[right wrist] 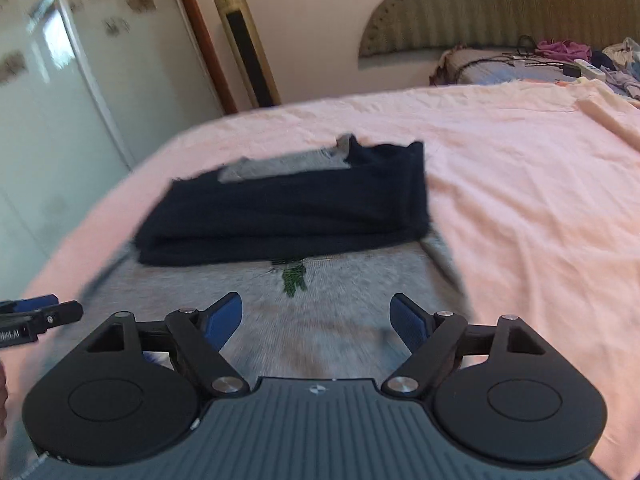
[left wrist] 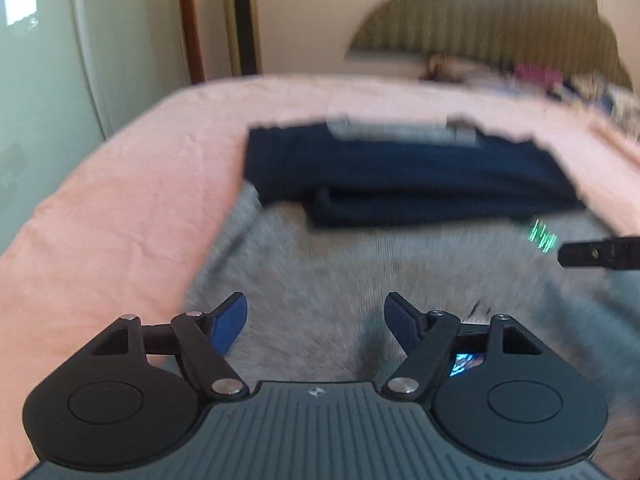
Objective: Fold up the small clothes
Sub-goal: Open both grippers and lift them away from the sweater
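Note:
A grey garment (left wrist: 340, 272) with navy sleeves (left wrist: 400, 176) folded across its upper part lies on the pink bedsheet (left wrist: 120, 184). A small green logo (left wrist: 542, 236) shows on its chest. My left gripper (left wrist: 316, 316) is open and empty just above the grey lower part. In the right wrist view the same garment (right wrist: 320, 312) lies below my right gripper (right wrist: 316, 316), which is open and empty; the navy sleeves (right wrist: 288, 208) and the logo (right wrist: 294, 278) are ahead of it. Each gripper's tip shows at the other view's edge.
The pink sheet (right wrist: 520, 208) stretches wide to the right. A pile of clothes and cables (right wrist: 560, 60) lies at the far headboard. A white wardrobe (right wrist: 60, 100) stands past the bed's left edge.

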Motion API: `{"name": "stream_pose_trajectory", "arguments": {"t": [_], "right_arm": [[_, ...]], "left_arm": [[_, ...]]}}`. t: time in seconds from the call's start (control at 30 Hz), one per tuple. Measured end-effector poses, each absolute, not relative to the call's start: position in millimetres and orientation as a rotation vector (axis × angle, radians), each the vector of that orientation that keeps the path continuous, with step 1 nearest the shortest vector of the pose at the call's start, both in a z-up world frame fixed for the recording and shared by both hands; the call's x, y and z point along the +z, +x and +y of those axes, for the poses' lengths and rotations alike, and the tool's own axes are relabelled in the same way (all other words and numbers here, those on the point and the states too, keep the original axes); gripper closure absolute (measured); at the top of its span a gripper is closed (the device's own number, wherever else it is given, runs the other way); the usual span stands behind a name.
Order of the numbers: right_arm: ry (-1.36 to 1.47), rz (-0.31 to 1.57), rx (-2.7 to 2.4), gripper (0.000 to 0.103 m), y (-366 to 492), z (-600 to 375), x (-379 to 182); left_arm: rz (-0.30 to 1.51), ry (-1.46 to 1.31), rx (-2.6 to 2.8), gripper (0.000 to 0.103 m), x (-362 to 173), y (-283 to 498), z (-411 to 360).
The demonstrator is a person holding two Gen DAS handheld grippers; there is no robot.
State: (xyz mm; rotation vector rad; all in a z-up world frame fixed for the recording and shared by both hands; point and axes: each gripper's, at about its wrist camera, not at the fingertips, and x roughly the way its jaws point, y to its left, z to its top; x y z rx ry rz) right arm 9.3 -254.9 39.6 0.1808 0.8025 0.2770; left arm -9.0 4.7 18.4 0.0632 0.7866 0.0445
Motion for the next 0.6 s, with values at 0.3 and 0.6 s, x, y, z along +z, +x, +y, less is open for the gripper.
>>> {"name": "stream_pose_trajectory", "arguments": {"t": [0.3, 0.6], "right_arm": [[-0.03, 0.709, 0.188, 0.0, -41.8, -277.0, 8.1], [-0.021, 0.707, 0.064, 0.006, -54.6, -273.8, 24.7]], "left_arm": [[0.689, 0.069, -0.044, 0.019, 6.1, -46.6, 48.8], [0.703, 0.037, -0.007, 0.013, 21.5, -75.1, 24.2]]}}
